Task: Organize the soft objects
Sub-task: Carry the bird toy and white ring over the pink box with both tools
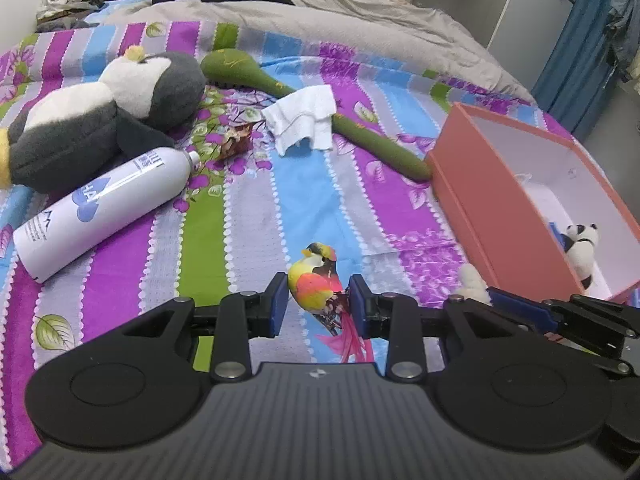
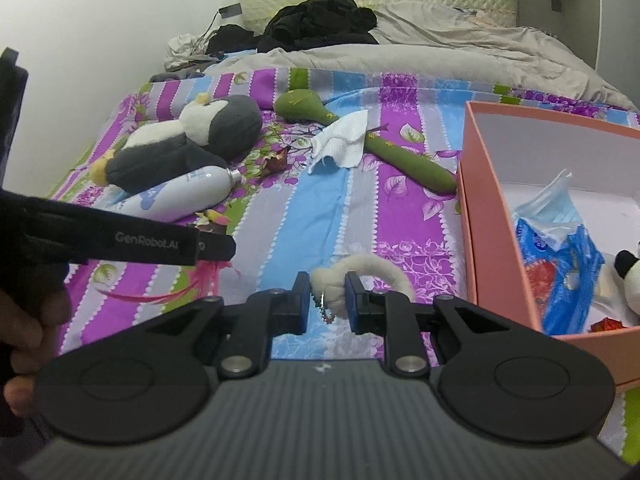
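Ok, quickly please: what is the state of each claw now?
Left claw: closed on the colourful bird.
Right claw: closed on the white fluffy keychain.

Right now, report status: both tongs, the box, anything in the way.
Left tongs shut on feathered bird. Right tongs shut on white fuzzy keychain. Pink box open at right, panda plush inside. Path to box unobstructed.

My feeds: even, cool indoor light, moderately bright, soft shadows only. Specular streak along white cylindrical spray bottle (image 1: pixel 106 202). Pale inner wall of salmon-pink cardboard box (image 1: pixel 532 168) nearly washed out. Strong fisheye bending at edges; striped purple-blue-green bedsheet (image 1: pixel 256 224) lines curve. Corners dark, smeared. I read slight softness on grey-and-white plush penguin (image 2: pixel 188 140). Near black housing sharp enough.
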Demonstrator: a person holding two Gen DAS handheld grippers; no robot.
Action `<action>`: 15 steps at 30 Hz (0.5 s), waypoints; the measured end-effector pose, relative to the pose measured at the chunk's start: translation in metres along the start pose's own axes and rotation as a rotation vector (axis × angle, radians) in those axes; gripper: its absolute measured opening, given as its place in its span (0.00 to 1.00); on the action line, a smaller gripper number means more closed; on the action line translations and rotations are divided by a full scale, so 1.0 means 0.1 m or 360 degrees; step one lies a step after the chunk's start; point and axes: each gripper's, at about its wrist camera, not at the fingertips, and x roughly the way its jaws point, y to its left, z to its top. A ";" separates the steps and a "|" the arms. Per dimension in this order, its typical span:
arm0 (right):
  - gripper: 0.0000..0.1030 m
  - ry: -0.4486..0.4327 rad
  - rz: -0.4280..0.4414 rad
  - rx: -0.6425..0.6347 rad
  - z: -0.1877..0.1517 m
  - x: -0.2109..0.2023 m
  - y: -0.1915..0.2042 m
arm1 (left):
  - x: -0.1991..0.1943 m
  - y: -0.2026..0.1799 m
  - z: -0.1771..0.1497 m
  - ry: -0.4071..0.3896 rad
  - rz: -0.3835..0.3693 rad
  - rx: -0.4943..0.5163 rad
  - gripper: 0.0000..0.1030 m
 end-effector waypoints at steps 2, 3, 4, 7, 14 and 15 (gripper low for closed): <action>0.22 -0.0011 0.0002 0.0005 0.02 -0.07 0.00 | -0.09 -0.07 0.03 -0.0011 -0.0012 0.0017 0.37; 0.22 -0.0020 0.0005 0.0008 0.05 -0.12 -0.01 | -0.13 -0.10 0.06 -0.0018 -0.0017 0.0025 0.37; 0.22 -0.0027 0.0003 0.0009 0.07 -0.15 -0.01 | -0.17 -0.14 0.09 -0.0026 -0.0024 0.0034 0.37; 0.22 -0.0059 -0.0006 0.0010 0.18 -0.28 -0.06 | -0.28 -0.27 0.20 -0.0064 -0.0044 0.0042 0.37; 0.22 -0.0138 -0.0064 0.0016 0.47 -0.55 -0.25 | -0.49 -0.62 0.54 -0.0156 -0.0125 0.0082 0.37; 0.22 -0.0151 -0.0075 0.0022 0.52 -0.59 -0.29 | -0.51 -0.68 0.59 -0.0166 -0.0137 0.0089 0.37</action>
